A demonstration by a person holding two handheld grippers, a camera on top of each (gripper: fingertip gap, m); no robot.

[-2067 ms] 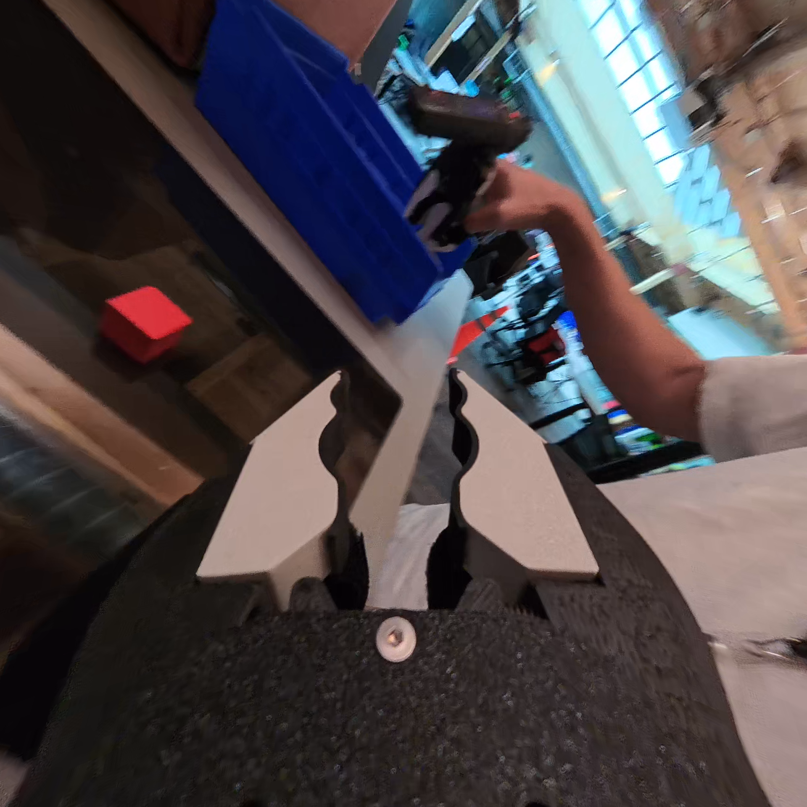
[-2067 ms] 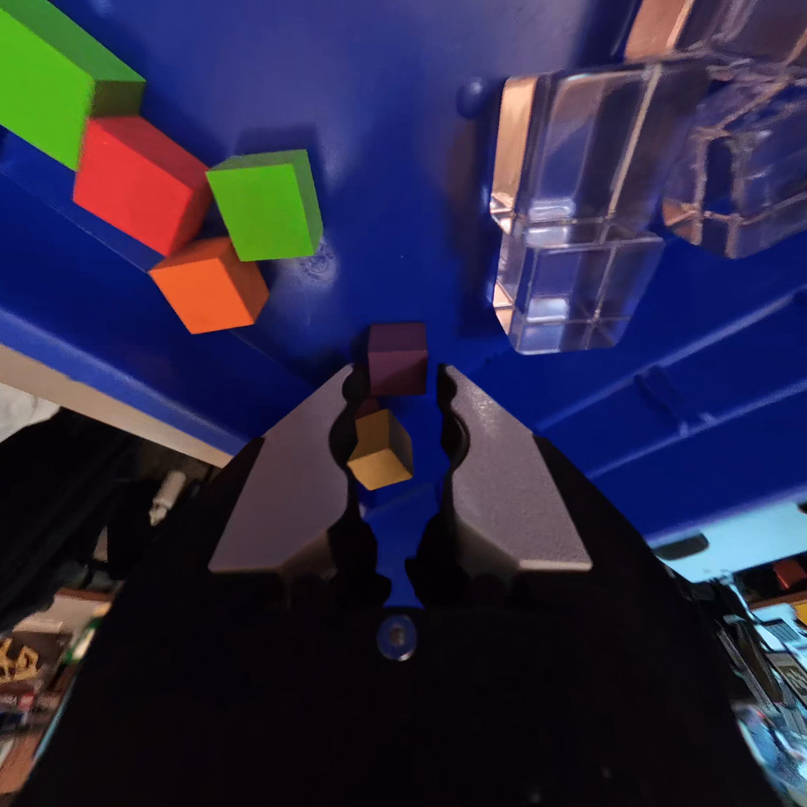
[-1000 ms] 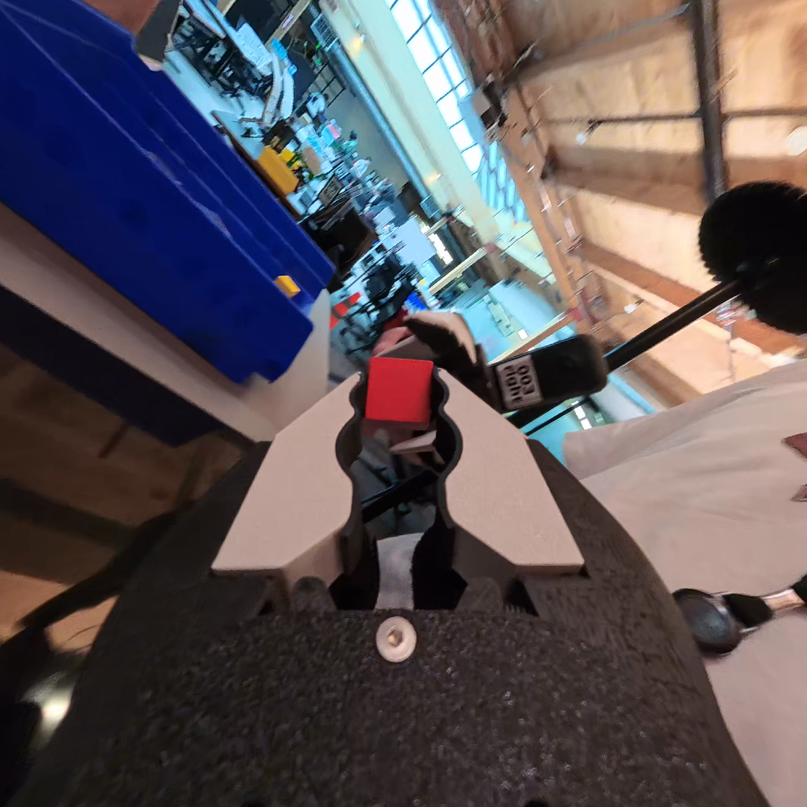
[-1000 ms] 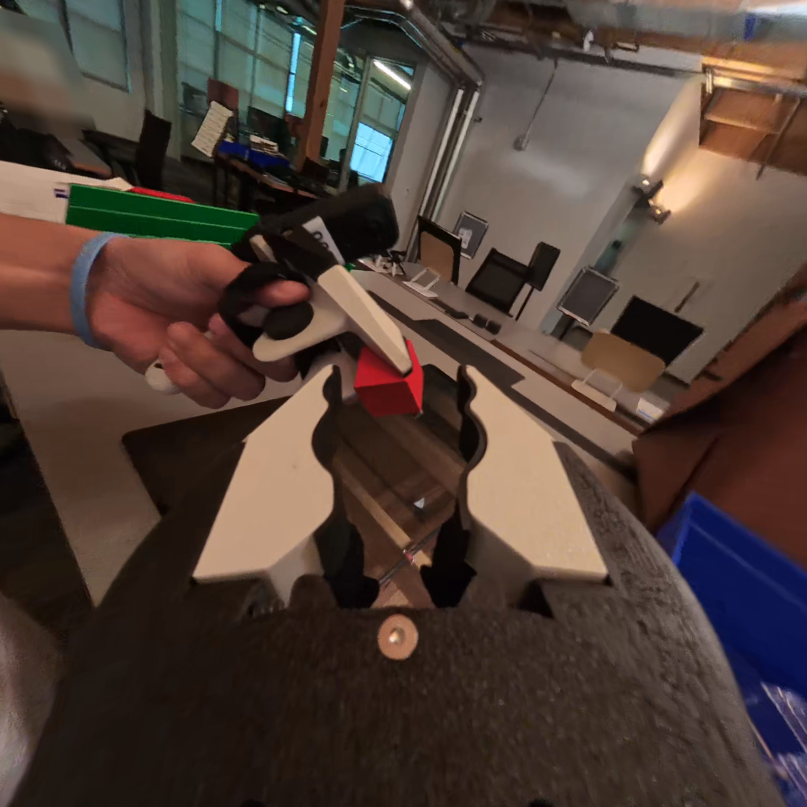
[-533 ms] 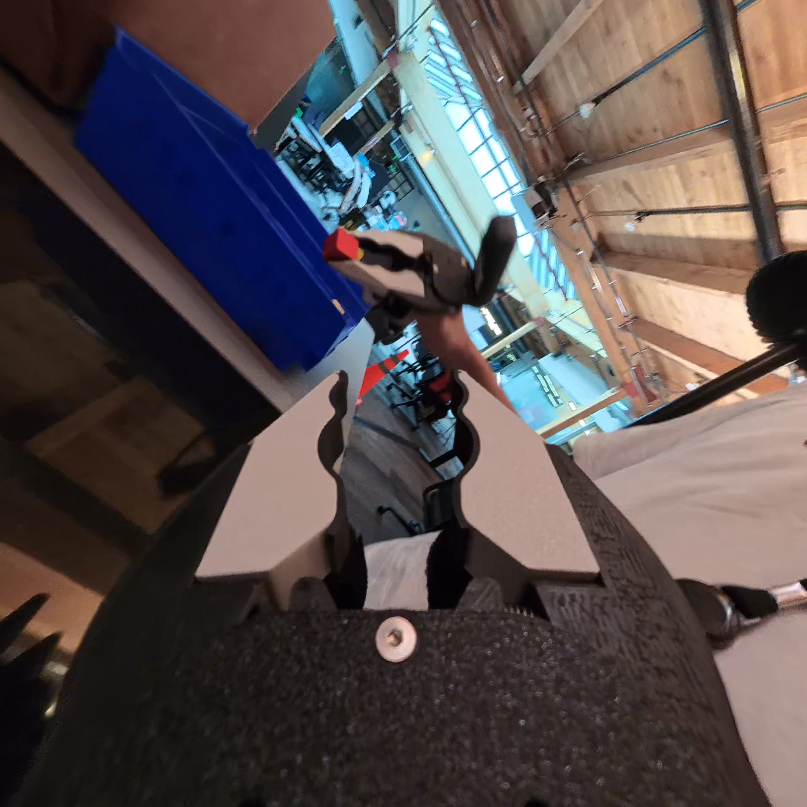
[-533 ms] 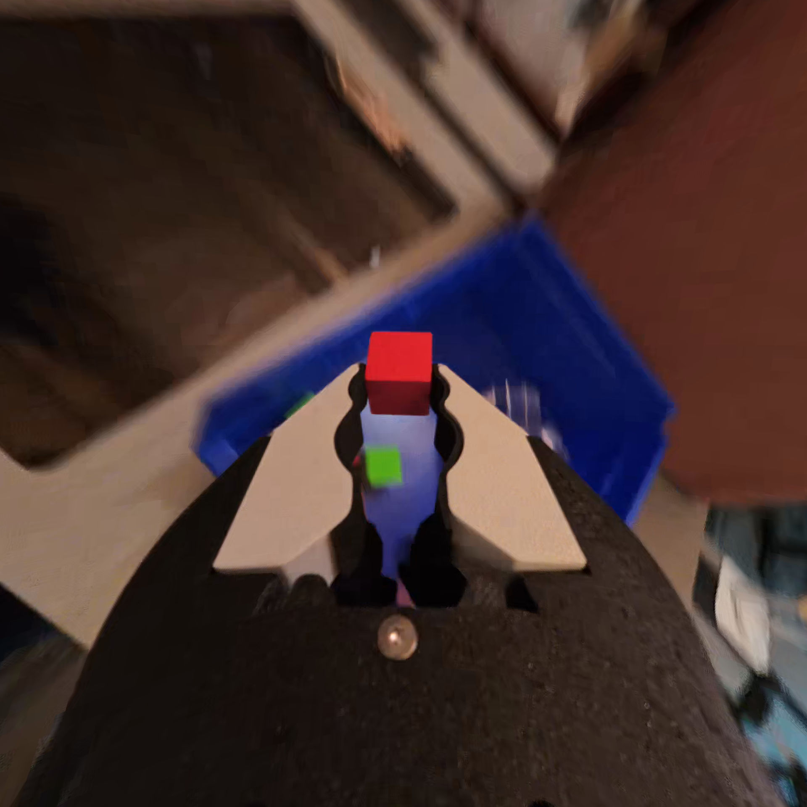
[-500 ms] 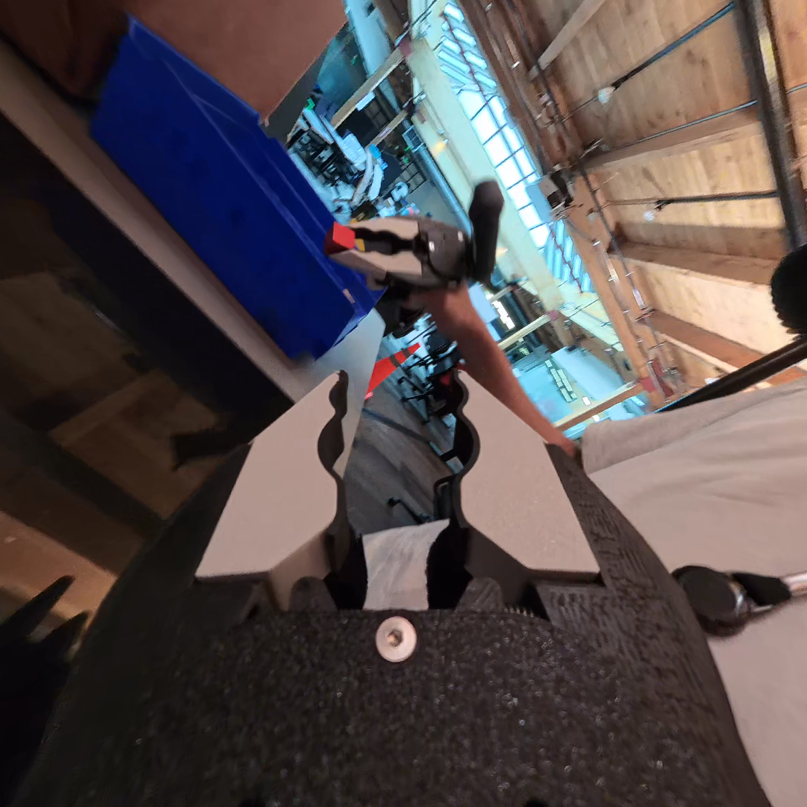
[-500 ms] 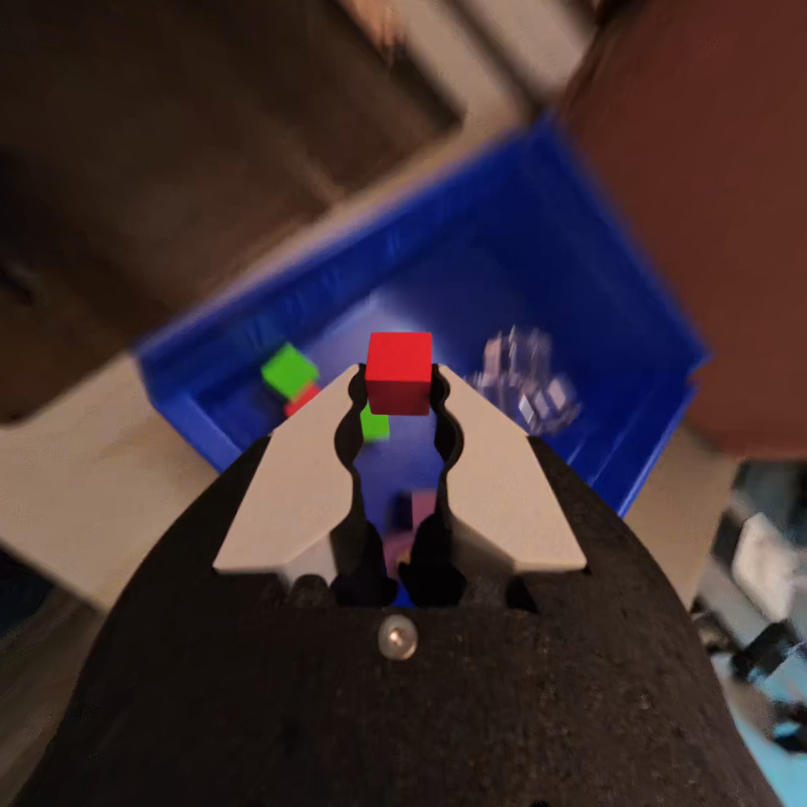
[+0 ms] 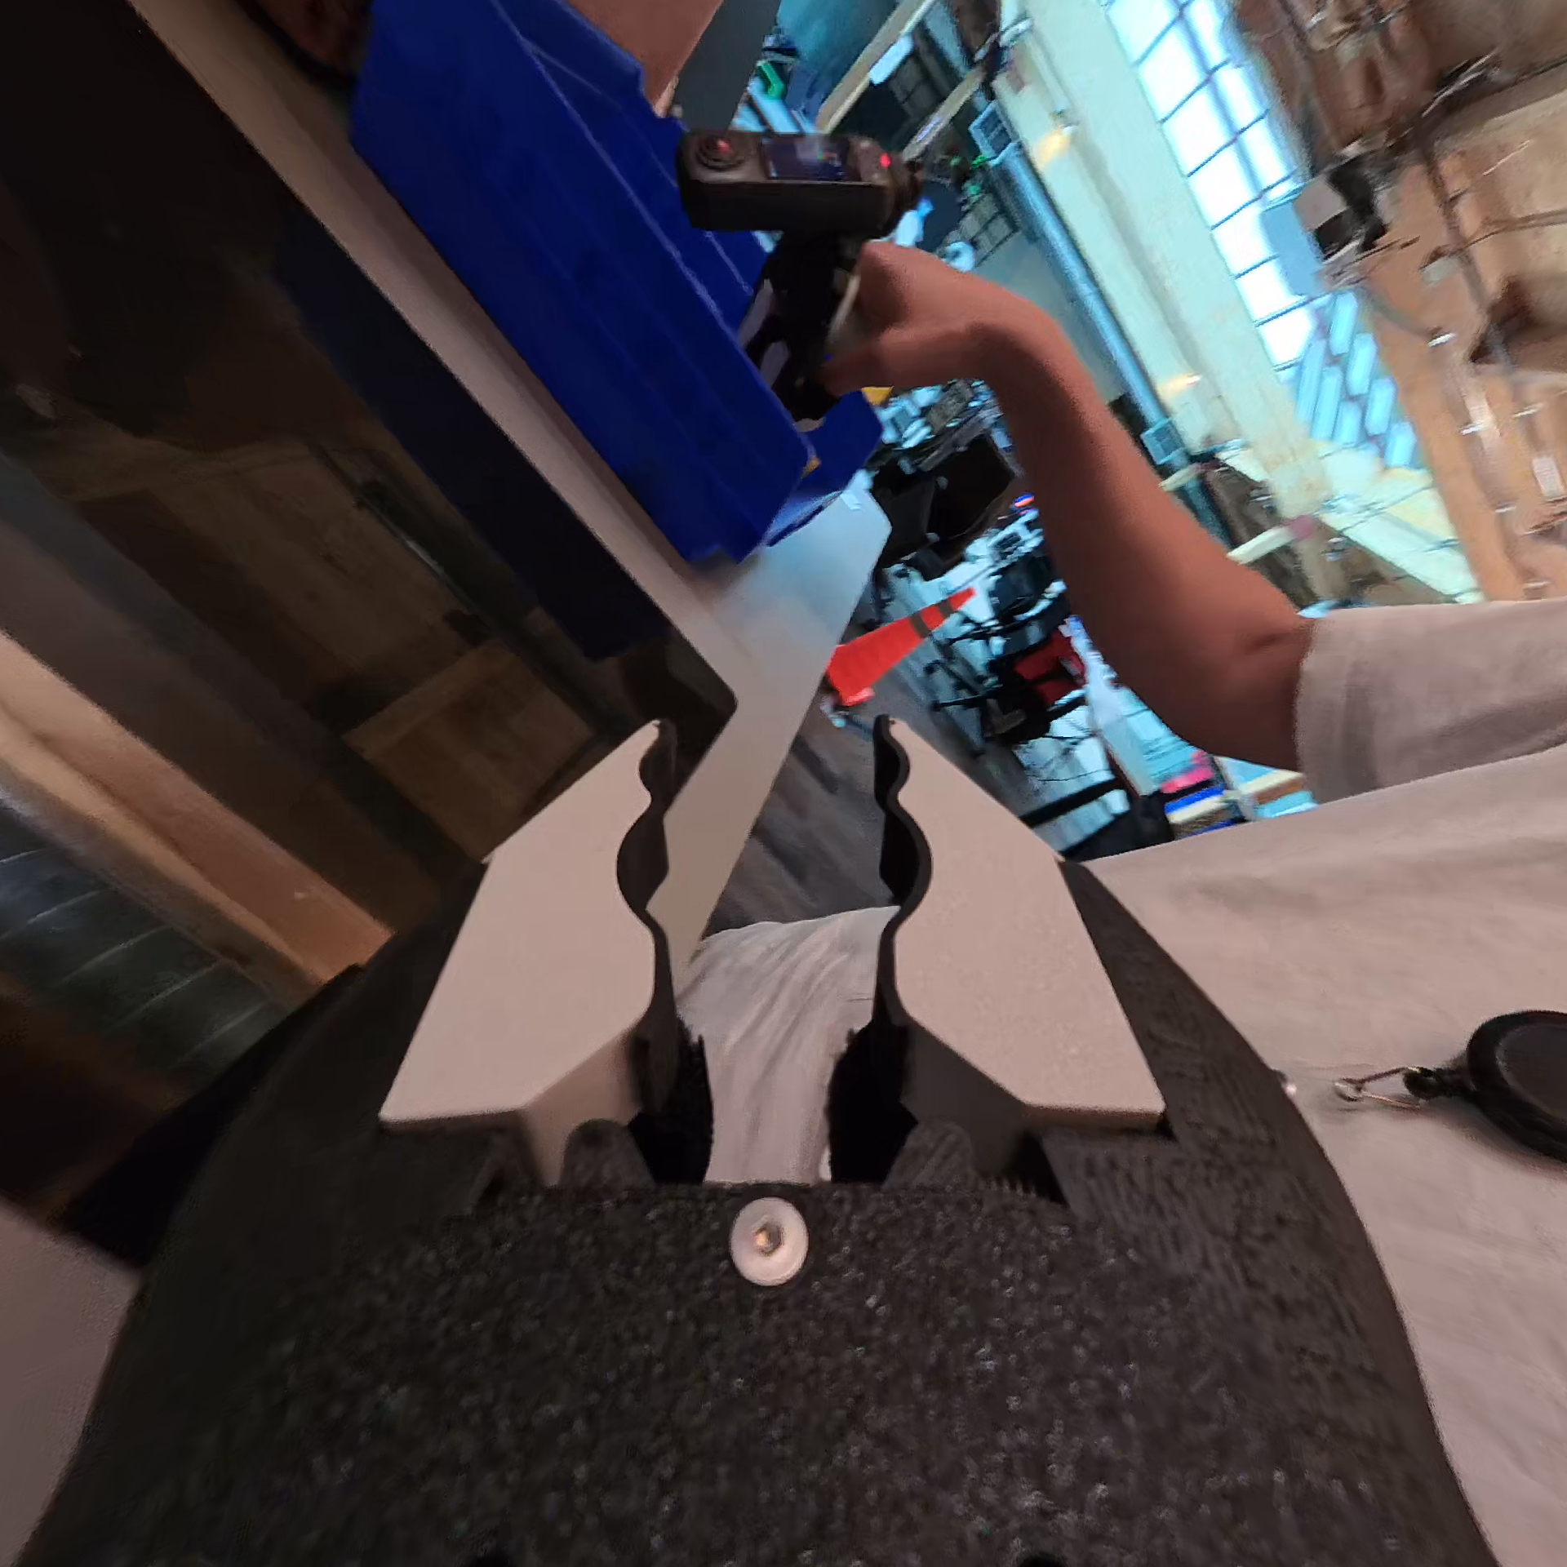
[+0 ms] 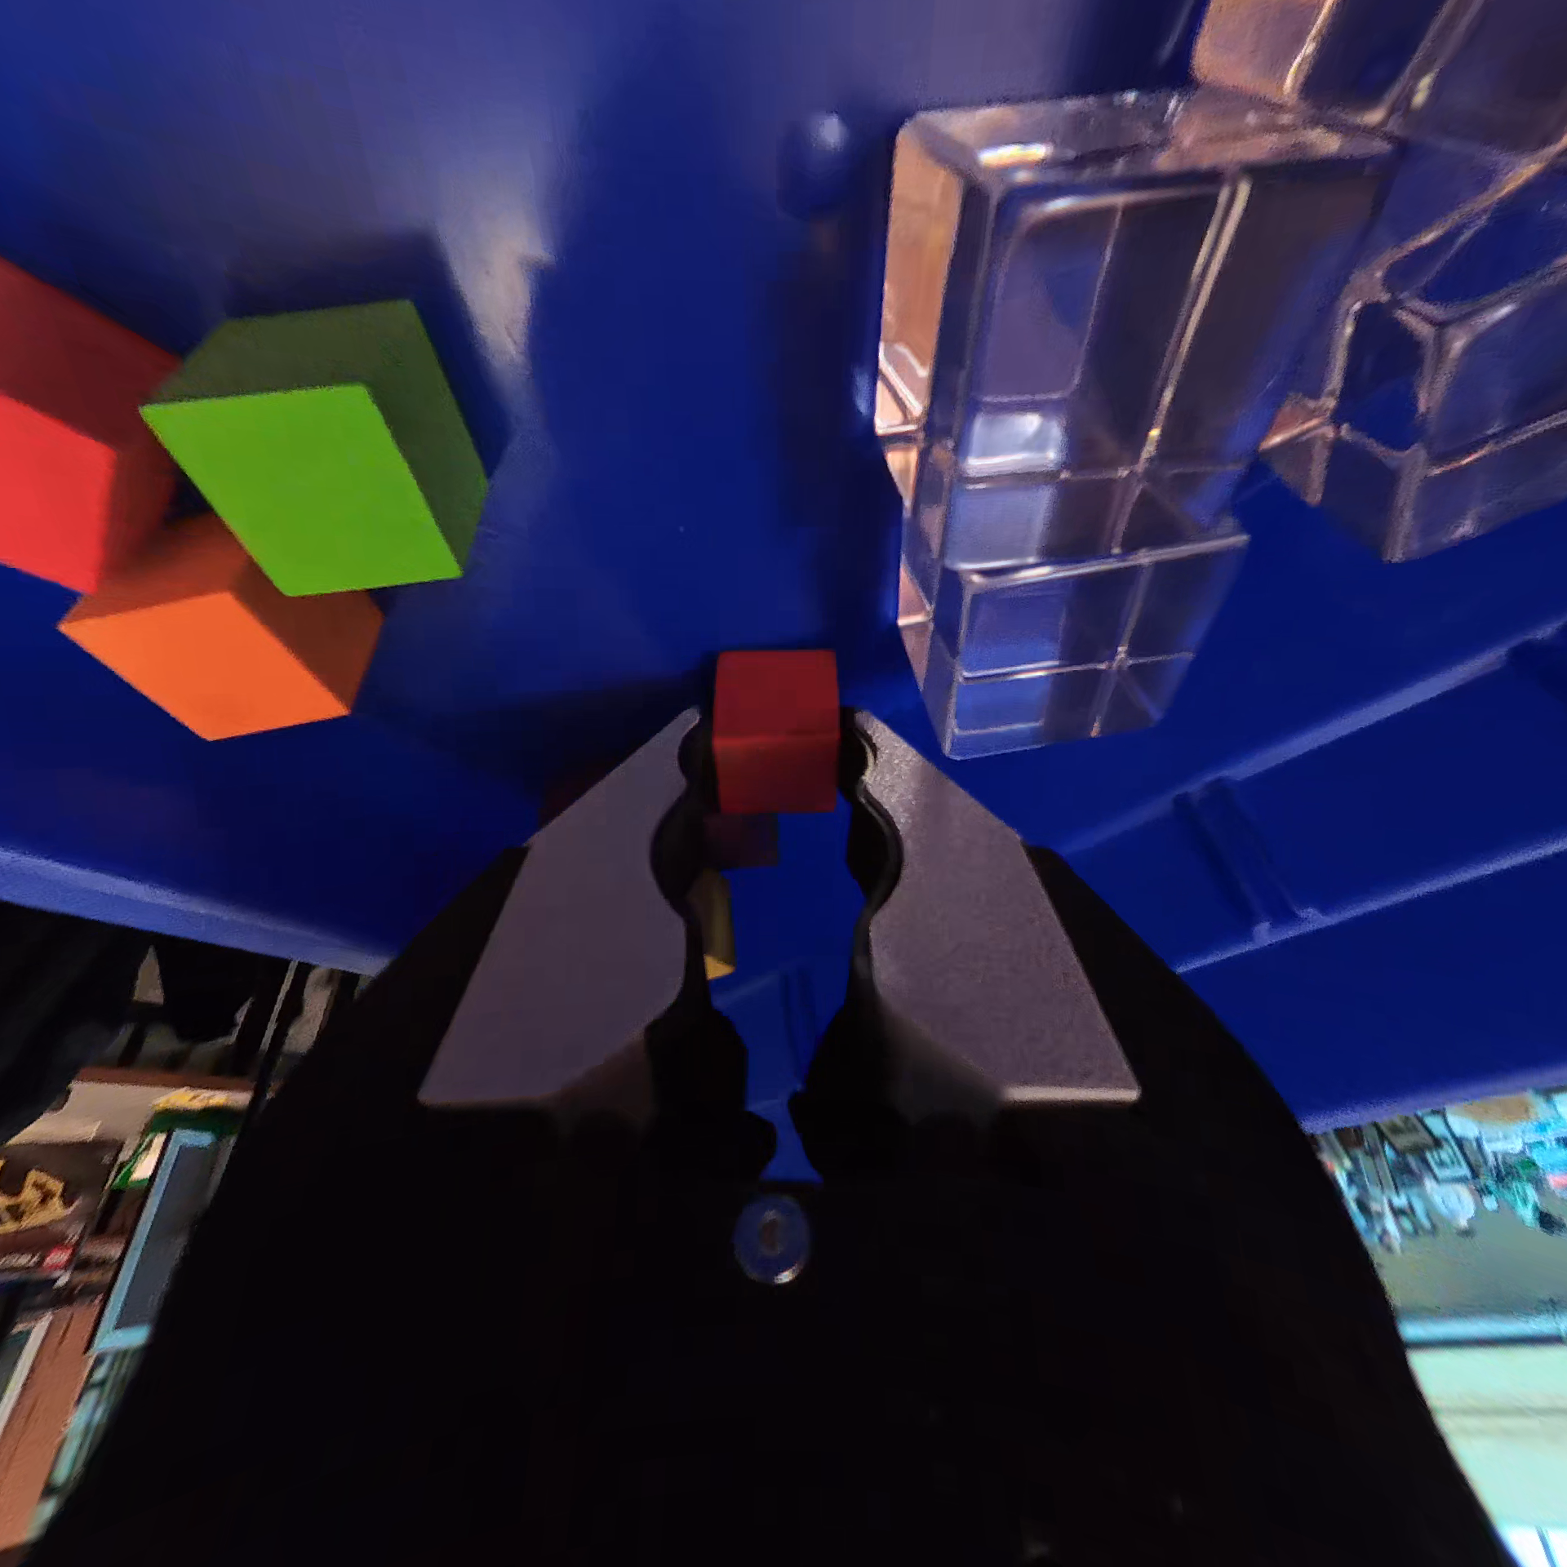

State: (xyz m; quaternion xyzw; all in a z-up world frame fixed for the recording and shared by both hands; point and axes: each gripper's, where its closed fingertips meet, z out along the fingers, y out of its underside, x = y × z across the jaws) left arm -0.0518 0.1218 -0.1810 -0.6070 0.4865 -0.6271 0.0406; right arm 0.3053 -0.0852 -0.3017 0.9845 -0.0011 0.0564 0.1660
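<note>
While our right gripper (image 10: 776,738) reached down into the blue bin (image 10: 661,254), its two pale fingers (image 10: 585,899) were clamped on a small red cube (image 10: 773,729), pinched at the very tips. Just behind that cube, between the fingers, we saw a dark purple cube (image 10: 742,839) and a sliver of a yellow block (image 10: 716,928) lying on the bin floor. Farther out, at about ten o'clock from the held cube, an orange block (image 10: 220,653), a green block (image 10: 331,475) and a larger red block (image 10: 51,475) sat bunched together, touching one another. At about one o'clock stood a clear acrylic block (image 10: 1060,441), with more clear pieces (image 10: 1458,407) heaped beyond it toward two o'clock. Our left gripper (image 9: 767,738) had its jaws set wide apart, with nothing between them; the edge of the pale tabletop (image 9: 763,678) ran just past its left finger. Farther off, at about eleven o'clock, the blue bin (image 9: 551,254) rested on that tabletop, and at twelve to one o'clock we saw the hand (image 9: 916,322) holding the right gripper's handle over the bin, a black camera (image 9: 789,182) mounted on top.
</note>
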